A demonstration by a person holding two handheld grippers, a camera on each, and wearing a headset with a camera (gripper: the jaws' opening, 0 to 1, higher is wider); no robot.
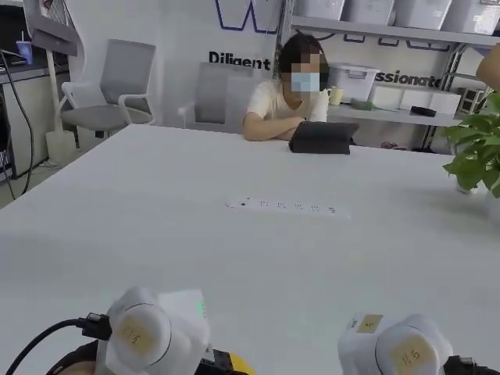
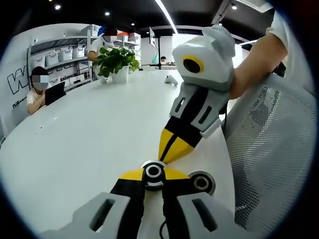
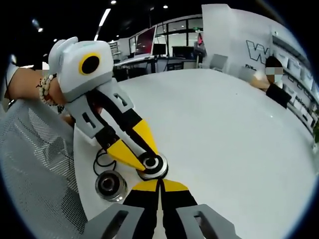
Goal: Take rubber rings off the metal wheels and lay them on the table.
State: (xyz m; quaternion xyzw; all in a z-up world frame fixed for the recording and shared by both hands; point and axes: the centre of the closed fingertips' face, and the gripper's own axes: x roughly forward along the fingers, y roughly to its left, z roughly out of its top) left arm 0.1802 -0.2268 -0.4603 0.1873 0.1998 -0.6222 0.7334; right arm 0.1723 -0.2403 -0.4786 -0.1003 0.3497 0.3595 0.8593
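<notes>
My left gripper [image 2: 153, 178] is shut on a small metal wheel [image 2: 153, 171] that rests on the white table [image 2: 89, 134] near its front edge. My right gripper [image 2: 167, 155] comes in from the upper right with its jaws together, their point touching that wheel's rim; whether it pinches a rubber ring I cannot tell. In the right gripper view my right gripper [image 3: 159, 183] sits just behind the same wheel [image 3: 154, 165], and my left gripper [image 3: 143, 159] holds it from the left. A second wheel [image 2: 201, 182] [image 3: 110, 185] with a dark ring lies beside it.
The gripper bodies [image 1: 144, 336] [image 1: 398, 351] show at the bottom of the head view. A power strip [image 1: 285, 206] lies mid-table. A person with a tablet [image 1: 323, 137] sits at the far side, a plant [image 1: 476, 152] on the right. A mesh chair [image 3: 35, 164] stands by the table edge.
</notes>
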